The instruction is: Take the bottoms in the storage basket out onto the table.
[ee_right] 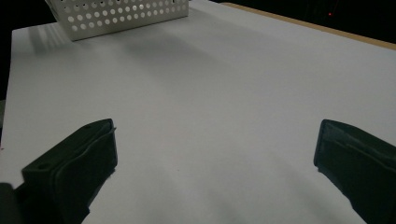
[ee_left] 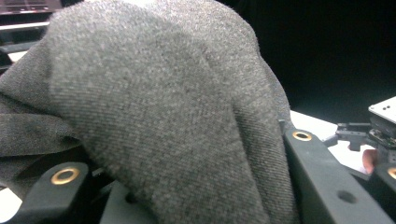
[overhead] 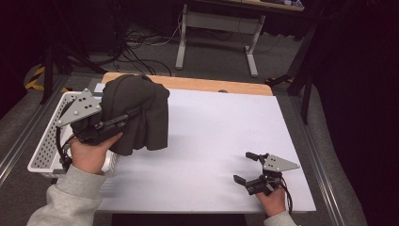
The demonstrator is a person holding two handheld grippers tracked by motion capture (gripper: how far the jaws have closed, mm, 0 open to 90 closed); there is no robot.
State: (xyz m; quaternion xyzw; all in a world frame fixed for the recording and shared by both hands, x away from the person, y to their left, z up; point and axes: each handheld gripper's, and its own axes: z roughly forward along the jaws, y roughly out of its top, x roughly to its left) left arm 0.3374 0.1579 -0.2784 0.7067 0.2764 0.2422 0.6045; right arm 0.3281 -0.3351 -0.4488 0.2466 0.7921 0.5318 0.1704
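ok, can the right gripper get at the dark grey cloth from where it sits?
Probably yes. The right gripper rests open near the table's front edge, and bare white tabletop lies between it and the dark grey cloth, which hangs from the shut left gripper by the white perforated basket.

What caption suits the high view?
Left gripper lifts dark grey cloth beside white basket; right gripper rests open.

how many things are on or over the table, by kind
dark grey cloth garment: 1, hanging from the shut left claw
white perforated plastic basket: 1, at the table's left edge
hand-held claws: 2, the right claw open over the white tabletop
total: 4
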